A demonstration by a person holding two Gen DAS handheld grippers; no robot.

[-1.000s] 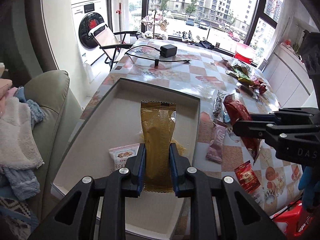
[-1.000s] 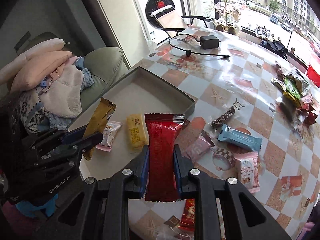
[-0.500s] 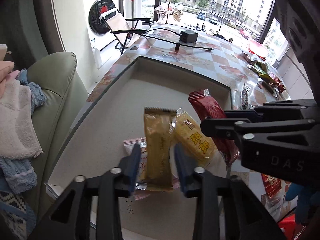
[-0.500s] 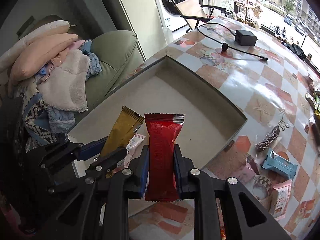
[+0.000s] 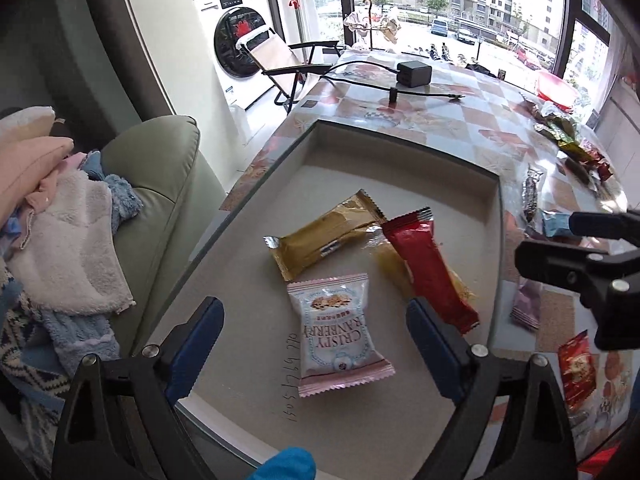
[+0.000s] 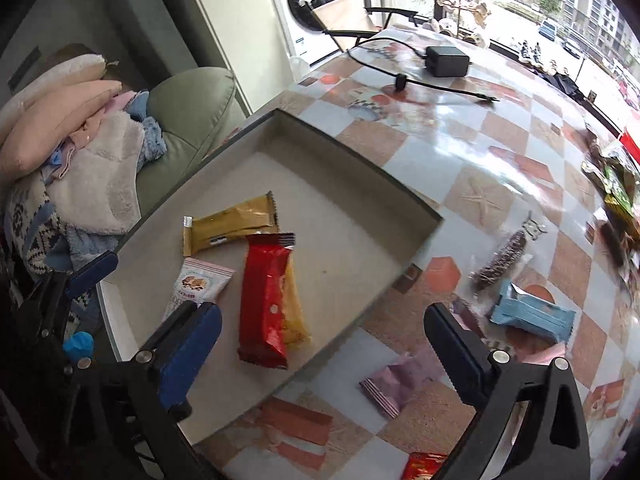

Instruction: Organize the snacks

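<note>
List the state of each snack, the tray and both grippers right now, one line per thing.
Left gripper: fingers opening, nothing between them.
Right gripper: fingers opening, empty.
Shallow grey tray: holds four packets.
Gold foil snack bar: flat in tray.
Red foil snack packet: lying atop yellow packet.
Yellow snack packet: mostly covered.
Pink-white cranberry packet: flat in tray.
Light-blue packet: on table, outside tray.

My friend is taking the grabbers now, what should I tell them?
Left hand-held gripper: jaws opening, nothing held.
Right hand-held gripper: jaws opening, nothing held.
In the shallow grey cardboard tray: gold foil bar, long red wrapper lying over a yellow packet, pink-and-white cranberry pouch.
Still on the checkered table: light blue packet, mauve packet, dark striped candy, small red packets, a pile at the far edge.
Left: move those into the tray.
</note>
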